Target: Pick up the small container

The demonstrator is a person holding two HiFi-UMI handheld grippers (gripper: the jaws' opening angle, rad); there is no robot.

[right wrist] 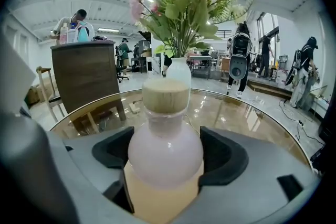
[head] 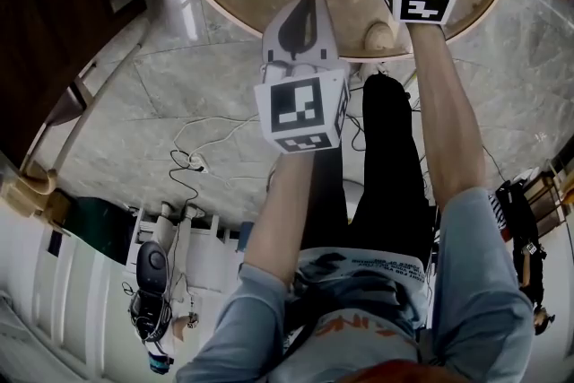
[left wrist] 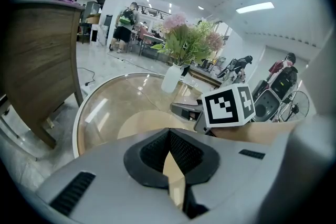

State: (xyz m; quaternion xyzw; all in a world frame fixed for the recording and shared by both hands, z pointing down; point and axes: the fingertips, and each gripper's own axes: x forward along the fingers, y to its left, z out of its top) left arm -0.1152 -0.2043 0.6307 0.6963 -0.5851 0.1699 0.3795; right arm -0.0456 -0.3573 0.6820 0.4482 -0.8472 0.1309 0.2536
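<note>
Since the right gripper view looks straight down its jaws, that's the one to go by. The right gripper [right wrist: 167, 136] has the small round frosted-pink bottle with the pale wooden cap [right wrist: 165, 157] sitting right between its jaws. The jaws are spread wide, one black pad on each side of the bottle's belly and just beside it, but I can't see them actually squeezing it. The bottle is upright, and its bottom is hidden behind the gripper body.

It's over the near part of the round glass-topped table with the pale rim [left wrist: 77, 123]. Directly behind it, farther in toward the far edge, is a white vase [right wrist: 177, 68] stuffed with pink and green flowers [right wrist: 184, 2].

The left gripper [left wrist: 169, 134] has its pads pinched together at the tips with nothing in them. In the head view it hangs over the table's near edge, to the left of the right one and apart from it. Its own camera catches the right gripper's marker cube [left wrist: 228, 105] off to the side.

Off the table there's a dark wooden counter [right wrist: 86, 73] on the shiny floor.
</note>
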